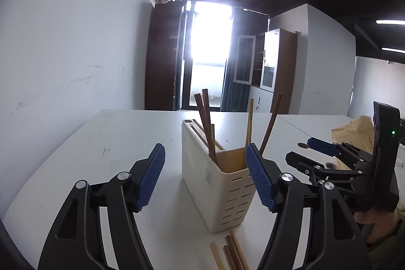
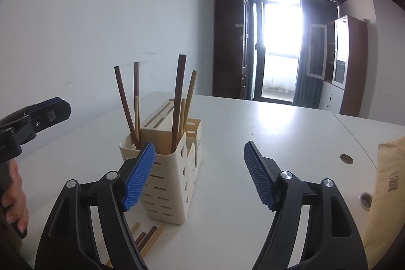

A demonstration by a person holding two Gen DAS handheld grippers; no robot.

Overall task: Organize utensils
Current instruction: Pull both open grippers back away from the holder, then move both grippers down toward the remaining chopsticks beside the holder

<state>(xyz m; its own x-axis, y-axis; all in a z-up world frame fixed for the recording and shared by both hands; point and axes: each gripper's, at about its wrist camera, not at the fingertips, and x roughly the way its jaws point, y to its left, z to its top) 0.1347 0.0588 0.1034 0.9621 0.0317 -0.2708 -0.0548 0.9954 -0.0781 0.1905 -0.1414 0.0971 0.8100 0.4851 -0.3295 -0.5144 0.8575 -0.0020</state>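
A cream slotted utensil holder (image 1: 217, 184) (image 2: 169, 176) stands on the white table (image 1: 106, 143) with several dark and light wooden chopsticks (image 1: 206, 123) (image 2: 179, 98) upright in it. More loose chopsticks (image 1: 231, 253) (image 2: 148, 238) lie on the table in front of the holder. My left gripper (image 1: 205, 168) is open, its blue pads either side of the holder in view, nothing pressed between them. My right gripper (image 2: 200, 163) is open and empty, to the right of the holder. Each gripper shows in the other's view, the right gripper (image 1: 298, 152) and the left gripper (image 2: 50, 105).
A tan paper package (image 1: 354, 136) (image 2: 389, 184) sits at the table's right side. Cable holes (image 2: 346, 158) mark the tabletop near it. A white wall runs along the left; cabinets and a bright glass door stand at the back. A hand (image 2: 12, 196) holds the left gripper.
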